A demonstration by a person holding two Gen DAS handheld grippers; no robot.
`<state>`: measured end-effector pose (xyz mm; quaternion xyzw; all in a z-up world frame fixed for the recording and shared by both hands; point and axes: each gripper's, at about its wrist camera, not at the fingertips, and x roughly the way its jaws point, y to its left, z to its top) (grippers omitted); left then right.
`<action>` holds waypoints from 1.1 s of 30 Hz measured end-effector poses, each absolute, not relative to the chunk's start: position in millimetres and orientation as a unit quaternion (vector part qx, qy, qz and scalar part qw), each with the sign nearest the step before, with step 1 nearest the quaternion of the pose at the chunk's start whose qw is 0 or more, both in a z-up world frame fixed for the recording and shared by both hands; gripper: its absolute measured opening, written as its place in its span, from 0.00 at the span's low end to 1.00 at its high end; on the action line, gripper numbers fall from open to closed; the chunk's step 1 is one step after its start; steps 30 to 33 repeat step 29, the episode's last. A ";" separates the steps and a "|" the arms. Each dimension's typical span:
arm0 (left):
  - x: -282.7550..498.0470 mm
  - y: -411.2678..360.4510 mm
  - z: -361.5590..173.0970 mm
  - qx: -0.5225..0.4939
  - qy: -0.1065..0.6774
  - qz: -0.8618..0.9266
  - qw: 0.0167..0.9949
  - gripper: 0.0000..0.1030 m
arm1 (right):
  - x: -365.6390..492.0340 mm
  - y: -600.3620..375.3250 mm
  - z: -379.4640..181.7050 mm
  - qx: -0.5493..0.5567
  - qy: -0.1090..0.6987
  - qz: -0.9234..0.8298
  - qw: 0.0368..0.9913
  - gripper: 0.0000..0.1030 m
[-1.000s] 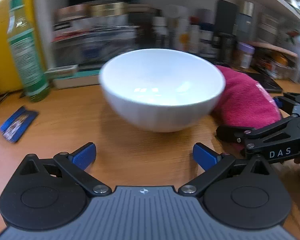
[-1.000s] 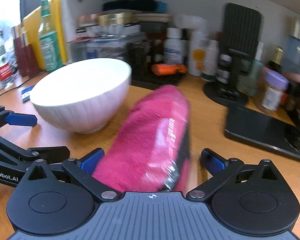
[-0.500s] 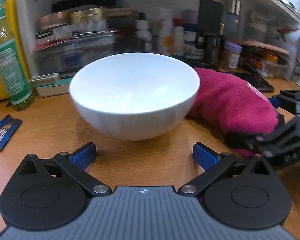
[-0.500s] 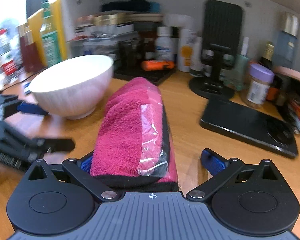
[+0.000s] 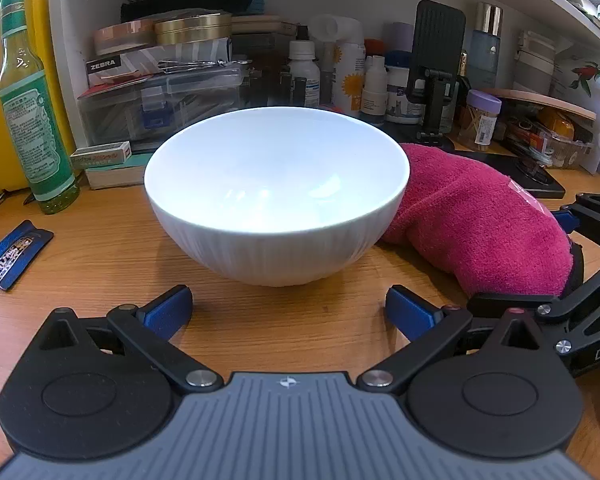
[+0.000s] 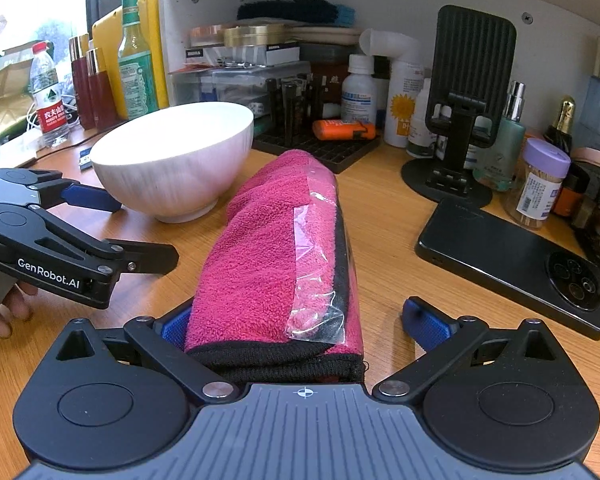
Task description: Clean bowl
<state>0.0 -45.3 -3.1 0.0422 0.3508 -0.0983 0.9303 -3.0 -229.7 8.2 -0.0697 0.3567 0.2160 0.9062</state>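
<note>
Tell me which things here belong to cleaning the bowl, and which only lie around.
For the job: white bowl; pink towel, lying between the open fingers of the right gripper; left gripper, open, facing the bowl.

Lying about: black phone, green bottle, phone stand, blue packet.

In the left wrist view the bowl [image 5: 276, 196] hides the near end of the pink towel [image 5: 476, 224], and the right gripper [image 5: 580, 264] is cut off by the picture's right edge. In the right wrist view the towel [image 6: 268, 256] covers most of one blue pad, so contact there cannot be told. The bottle labels on the shelf are too small to read.
</note>
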 end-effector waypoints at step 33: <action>2.1 -53.0 -3.3 0.030 0.352 -0.068 0.933 1.00 | -9.6 -240.5 9.6 -0.080 0.354 0.247 0.899 1.00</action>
